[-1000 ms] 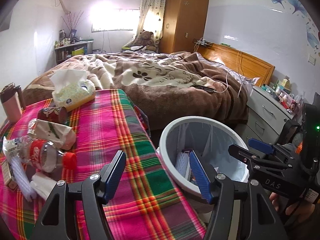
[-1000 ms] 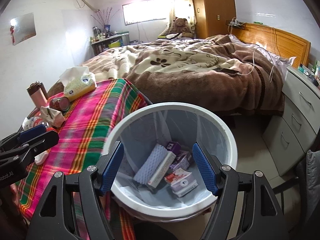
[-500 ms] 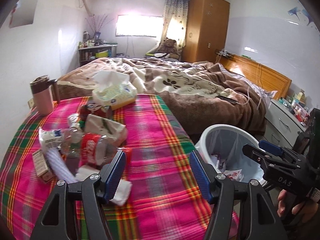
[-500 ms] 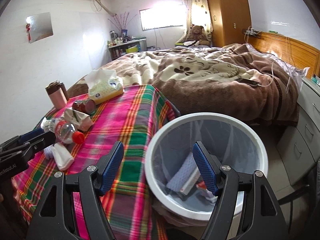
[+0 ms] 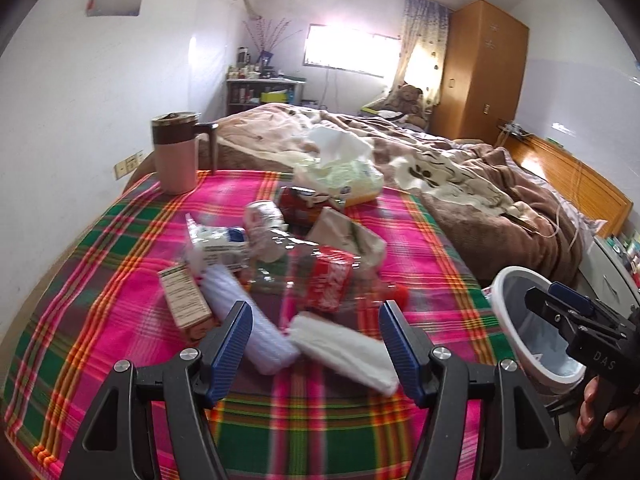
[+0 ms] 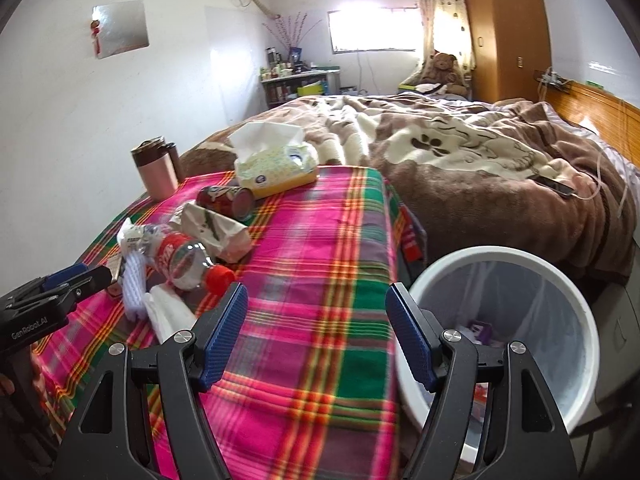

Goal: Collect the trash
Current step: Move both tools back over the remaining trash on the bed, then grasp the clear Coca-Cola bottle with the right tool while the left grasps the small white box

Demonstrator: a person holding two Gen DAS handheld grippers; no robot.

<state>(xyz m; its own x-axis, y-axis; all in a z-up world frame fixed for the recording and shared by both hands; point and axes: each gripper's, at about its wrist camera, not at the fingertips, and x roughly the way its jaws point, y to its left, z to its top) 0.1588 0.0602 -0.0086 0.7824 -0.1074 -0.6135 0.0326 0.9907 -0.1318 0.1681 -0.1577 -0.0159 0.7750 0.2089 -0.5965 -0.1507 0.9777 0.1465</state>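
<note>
While hovering over plaid cloth (image 5: 120, 280), left tool (image 5: 316, 344) spread, empty; right tool (image 6: 318, 334) spread wide, empty.

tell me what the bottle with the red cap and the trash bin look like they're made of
Bottle: clear, glossy thin plastic by the look, since the cloth shows through it; red printed label, opaque red cap.
Trash bin: white, smooth, rigid rim, probably plastic, lined with a thin translucent bag that hangs in folds.

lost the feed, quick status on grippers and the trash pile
Left gripper and right gripper open, empty. Trash pile on plaid table. Bin beside table. Nothing in the way.
</note>
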